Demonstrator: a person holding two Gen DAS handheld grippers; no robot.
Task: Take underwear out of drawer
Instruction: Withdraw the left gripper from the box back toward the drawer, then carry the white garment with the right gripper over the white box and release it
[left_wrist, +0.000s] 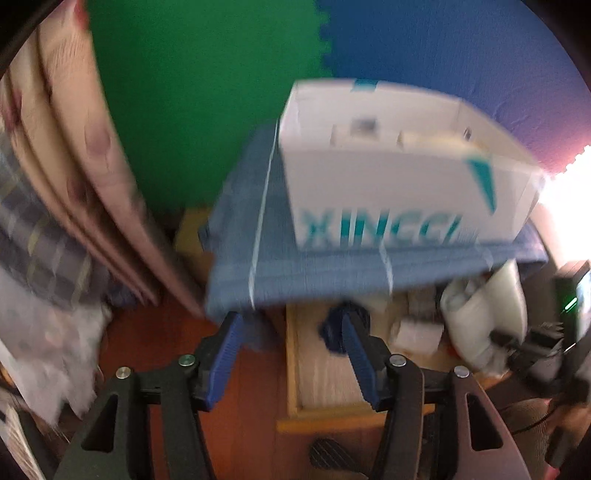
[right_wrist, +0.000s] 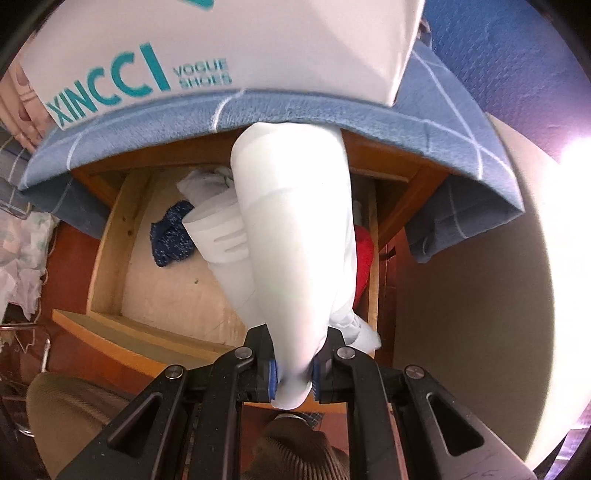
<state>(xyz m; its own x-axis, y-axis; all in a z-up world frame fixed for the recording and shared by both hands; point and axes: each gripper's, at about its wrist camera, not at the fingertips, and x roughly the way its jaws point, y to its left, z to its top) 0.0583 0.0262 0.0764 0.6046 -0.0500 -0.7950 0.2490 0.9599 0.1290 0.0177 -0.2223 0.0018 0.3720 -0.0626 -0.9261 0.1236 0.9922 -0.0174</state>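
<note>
Blue-padded left tongs (left_wrist: 291, 325) stand released, nothing between them, above the open drawer (left_wrist: 295, 369). From the right wrist, the right tongs (right_wrist: 293, 373) clench white underwear (right_wrist: 295, 221) hanging over the drawer (right_wrist: 107, 258). Best lift straight up, clear of the blue cloth (right_wrist: 332, 107) draping the table.

Left wrist view smeared throughout by motion blur. White box (left_wrist: 388, 177): lettering runs off at 3 o'clock, contents unreadable. Right wrist view: same box (right_wrist: 229, 48) cut by the 12 o'clock edge. White underwear (right_wrist: 295, 236) hides the drawer (right_wrist: 110, 229) back right; red item (right_wrist: 364, 254) at 3 o'clock mostly covered. Blue cloth (right_wrist: 332, 110) hides the tabletop.
</note>
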